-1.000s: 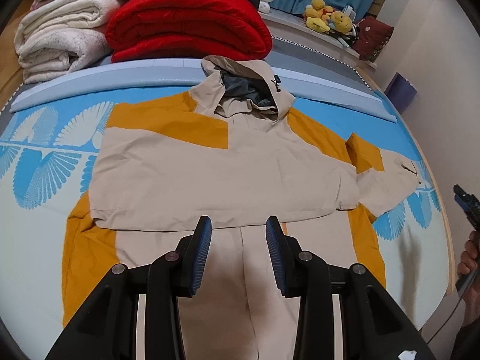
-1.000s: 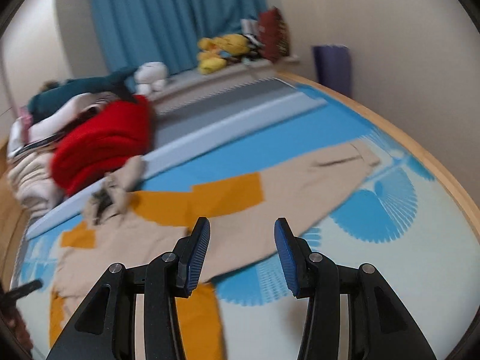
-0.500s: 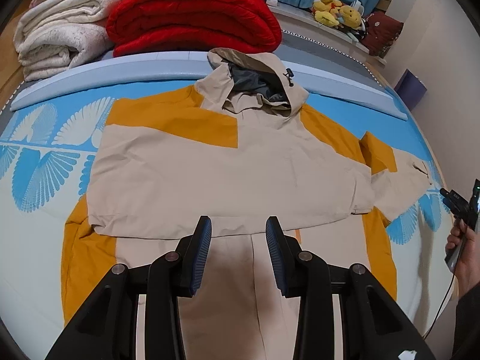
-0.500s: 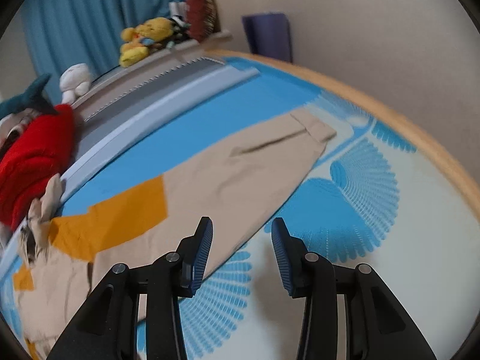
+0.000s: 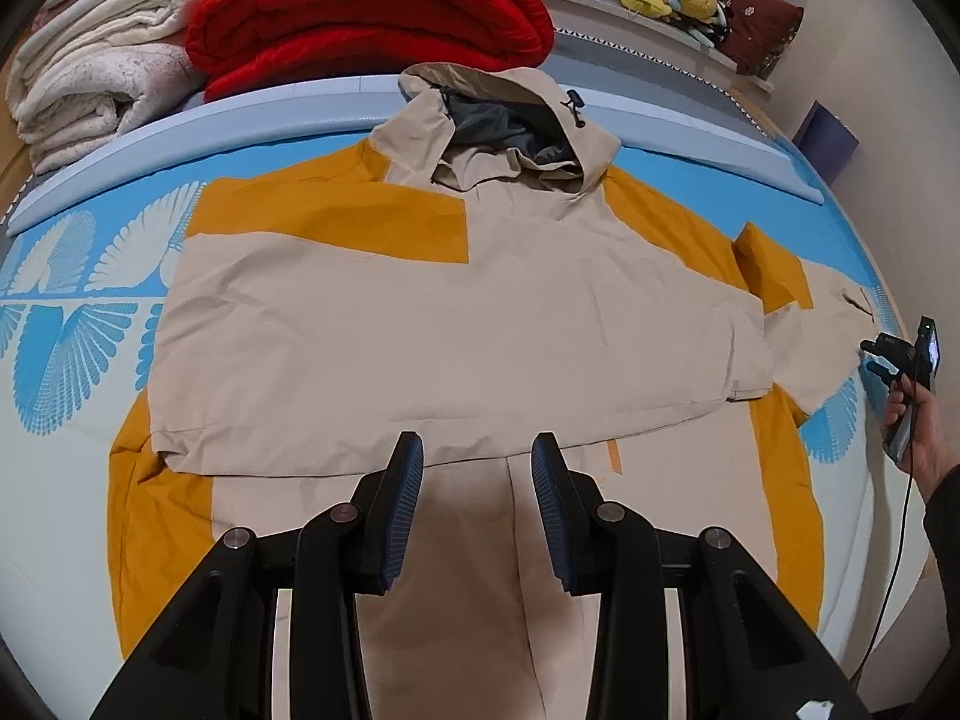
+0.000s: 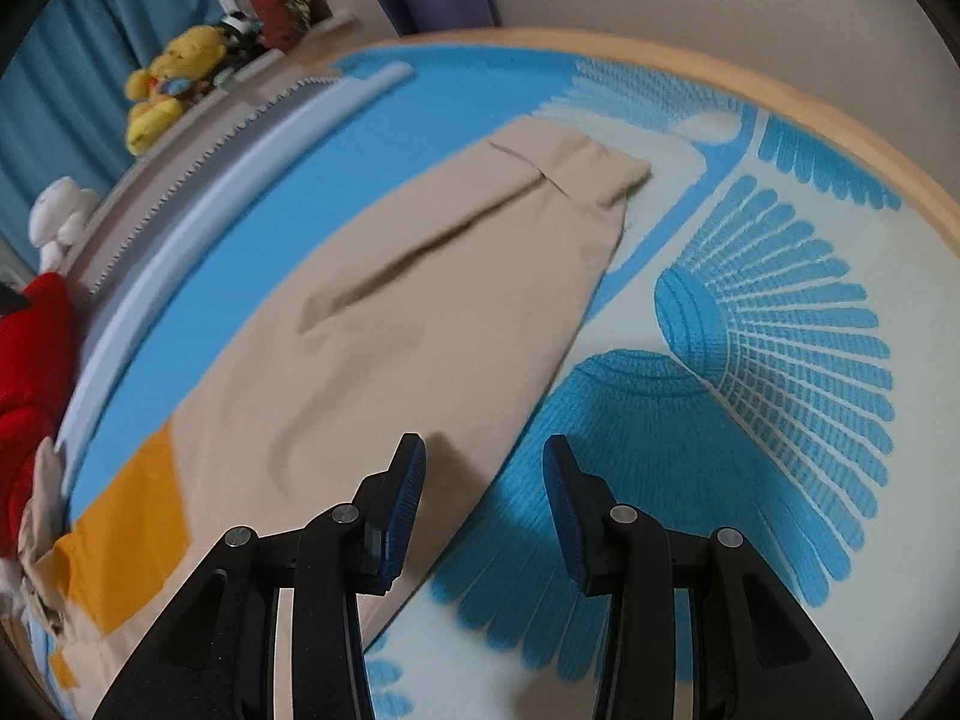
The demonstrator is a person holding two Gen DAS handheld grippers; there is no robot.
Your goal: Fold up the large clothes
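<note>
A beige and mustard hooded jacket (image 5: 420, 312) is laid flat on the blue fan-patterned bed sheet (image 5: 66, 330), hood toward the folded red quilt (image 5: 366, 6). One sleeve is already laid across the chest; the other sleeve (image 6: 432, 312) is still stretched out to the side, cuff toward the wooden bed edge (image 6: 810, 96).

The left gripper (image 5: 477, 498) is held over the lower front of the jacket, jaws apart, nothing between the pads. The right gripper (image 6: 483, 504) is positioned above the lower edge of the outstretched sleeve, jaws apart and empty, with no cloth pinched yet.

Risks, as judged:
- The sleeve edge lies flat on the sheet, so the sheet could be caught together with the sleeve if the jaws are closed too low.
- If only the upper layer is pinched, the sleeve could open or twist as it is lifted.
- The sleeve already folded could be dragged off the chest if the jacket body is pulled.

View differences: the whole jacket, its hood and the person's hand (image 5: 912, 420) on the right gripper's handle are shown only in the left wrist view. The cuff detail, the crease along the sleeve and the jaws' placement over the sleeve edge are given only by the slightly blurred right wrist view.
</note>
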